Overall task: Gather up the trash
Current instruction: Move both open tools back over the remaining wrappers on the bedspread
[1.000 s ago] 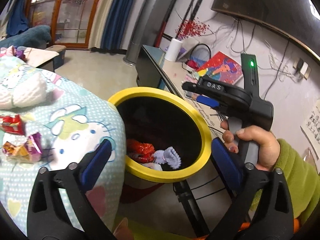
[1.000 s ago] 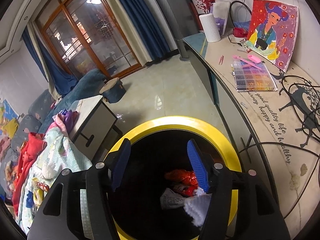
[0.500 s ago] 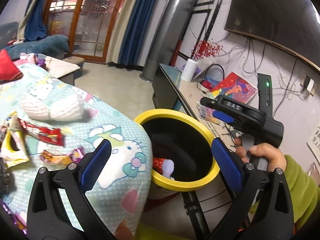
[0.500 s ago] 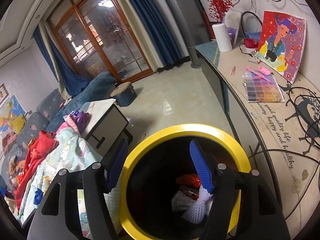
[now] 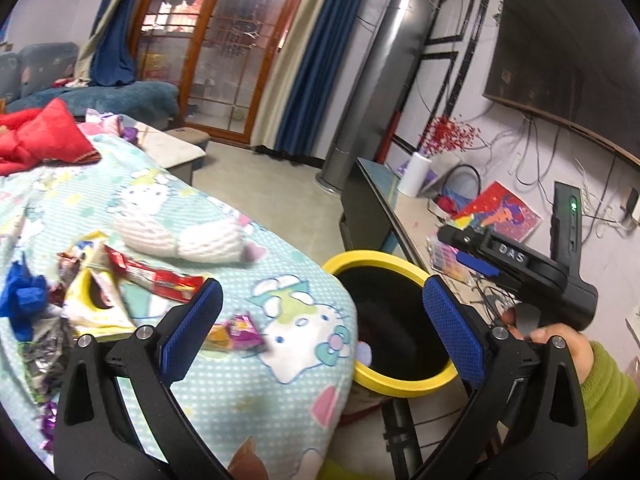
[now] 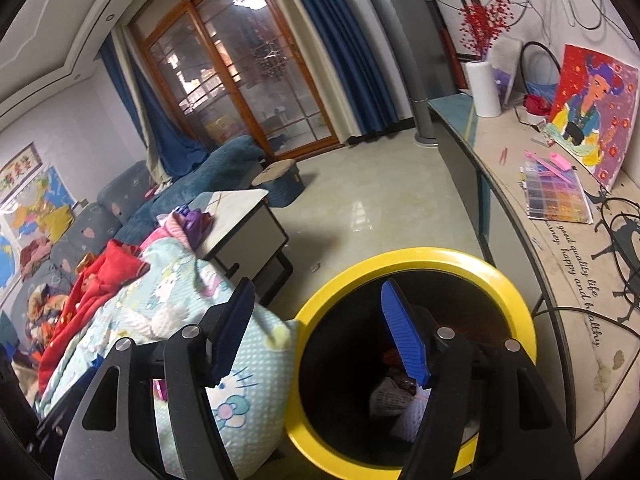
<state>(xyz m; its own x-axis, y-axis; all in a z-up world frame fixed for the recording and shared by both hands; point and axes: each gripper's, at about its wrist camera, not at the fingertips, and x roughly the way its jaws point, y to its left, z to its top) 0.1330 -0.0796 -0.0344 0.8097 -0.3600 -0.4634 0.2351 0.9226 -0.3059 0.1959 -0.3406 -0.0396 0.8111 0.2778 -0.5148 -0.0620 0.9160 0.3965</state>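
Over the bin (image 6: pixel 416 264) at lower right, the right gripper (image 6: pixel 320 332) stands open and empty, jaws just widened. Left gripper (image 5: pixel 316 320) likewise empty. Wrappers (image 5: pixel 152 276) lie mid-left on the blanket (image 5: pixel 240 392); next pickup requires reaching there.

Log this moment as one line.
left tongs: open, empty | right tongs: open, empty, over yellow bin | wrappers on blanket

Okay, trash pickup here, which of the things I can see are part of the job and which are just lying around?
Part of the job:
- yellow bin
- red wrapper
- purple wrapper
- yellow packet
- white foam net

Just lying about:
- red cloth
- painting
- paper towel roll
- bead tray
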